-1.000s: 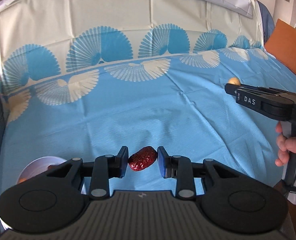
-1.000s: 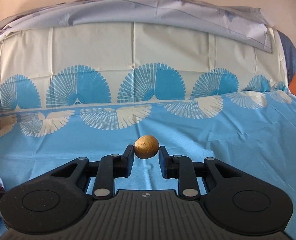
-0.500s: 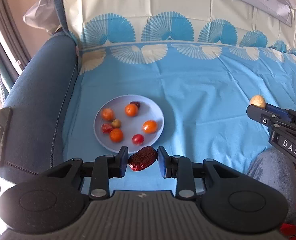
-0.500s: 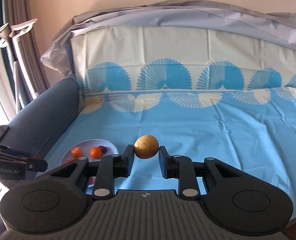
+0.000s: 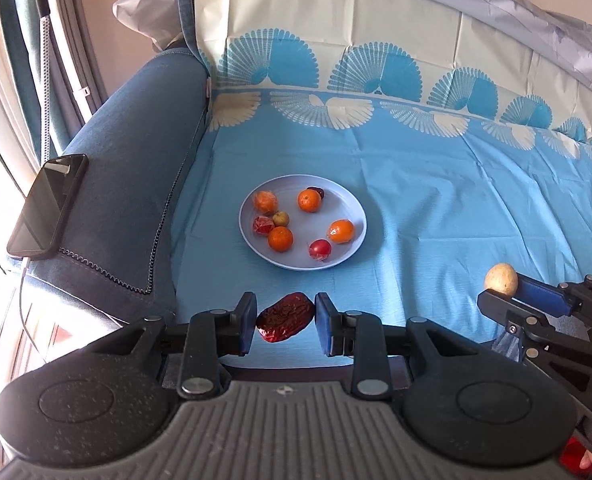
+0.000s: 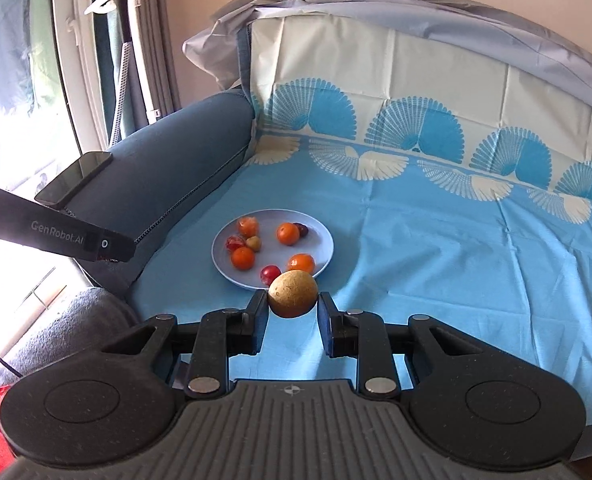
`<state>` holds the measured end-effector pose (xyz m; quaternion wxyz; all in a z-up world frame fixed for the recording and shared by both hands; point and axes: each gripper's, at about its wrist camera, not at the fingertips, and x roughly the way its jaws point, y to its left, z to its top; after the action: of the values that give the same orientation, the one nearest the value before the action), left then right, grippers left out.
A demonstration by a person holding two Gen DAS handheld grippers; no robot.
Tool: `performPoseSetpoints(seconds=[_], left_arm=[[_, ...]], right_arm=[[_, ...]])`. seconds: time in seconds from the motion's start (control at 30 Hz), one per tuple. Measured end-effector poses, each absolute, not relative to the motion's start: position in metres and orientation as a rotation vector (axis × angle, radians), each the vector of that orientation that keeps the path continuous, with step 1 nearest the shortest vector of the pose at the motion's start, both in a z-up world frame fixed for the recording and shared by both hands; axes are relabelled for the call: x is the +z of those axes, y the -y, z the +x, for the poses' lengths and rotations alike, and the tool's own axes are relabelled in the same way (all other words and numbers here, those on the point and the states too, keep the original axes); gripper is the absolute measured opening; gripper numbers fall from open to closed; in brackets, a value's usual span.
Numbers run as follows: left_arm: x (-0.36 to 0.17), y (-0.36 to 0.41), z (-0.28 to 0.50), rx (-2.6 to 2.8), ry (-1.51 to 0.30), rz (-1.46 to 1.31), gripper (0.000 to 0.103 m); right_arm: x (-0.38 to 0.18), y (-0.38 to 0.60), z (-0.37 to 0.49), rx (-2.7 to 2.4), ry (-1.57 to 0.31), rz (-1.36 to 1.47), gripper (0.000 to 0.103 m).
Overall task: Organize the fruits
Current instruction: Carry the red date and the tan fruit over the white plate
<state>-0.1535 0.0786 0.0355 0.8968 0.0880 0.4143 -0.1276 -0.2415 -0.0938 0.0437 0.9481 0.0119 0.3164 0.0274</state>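
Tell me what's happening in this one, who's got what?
A person holds a gripper in each hand over a sofa draped in a blue cloth. The left gripper is shut on a wrinkled red date, and the right gripper is shut on a round tan fruit. Both point toward a pale plate on the cloth that already holds several small orange and red fruits. Neither carried fruit is on the plate yet.

Sofa cloth (image 5: 436,200) sky blue, far band cream with blue and white fan motifs. Plate (image 5: 352,204) pale lilac; fruits orange, red, one yellow-green. Left armrest (image 5: 135,152) dark blue; phone (image 5: 45,204) black.
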Motion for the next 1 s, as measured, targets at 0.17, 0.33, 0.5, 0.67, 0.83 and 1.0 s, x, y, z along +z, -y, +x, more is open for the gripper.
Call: performPoseSetpoints(seconds=[0.17,0.33,0.5,0.67,0.83,1.0], left_arm=[[0.036,-0.084,-0.154,-0.266,-0.855,0.166,0.035],[0.034,-0.085,-0.152,-0.269,-0.859,0.160,0.035],[0.028,-0.085,-0.144,-0.267,-0.883,0.163,0.035],[0.022,-0.086,-0.130,-0.256,-0.901,0.162,0.035],[0.018,-0.083,-0.109,-0.245,-0.911,0.173,0.035],[0.012,-0.081,-0.081,-0.229,-0.926,0.175,0.035]], right_arm=[[0.047,0.090,-0.242,0.063,-0.641,-0.005,0.028],[0.044,0.090,-0.239,0.059,-0.661,-0.003,0.028],[0.041,0.089,-0.233,0.066,-0.680,-0.008,0.028],[0.035,0.089,-0.225,0.068,-0.702,-0.008,0.028],[0.029,0.095,-0.212,0.067,-0.723,0.000,0.028],[0.021,0.095,-0.188,0.077,-0.735,0.009,0.028]])
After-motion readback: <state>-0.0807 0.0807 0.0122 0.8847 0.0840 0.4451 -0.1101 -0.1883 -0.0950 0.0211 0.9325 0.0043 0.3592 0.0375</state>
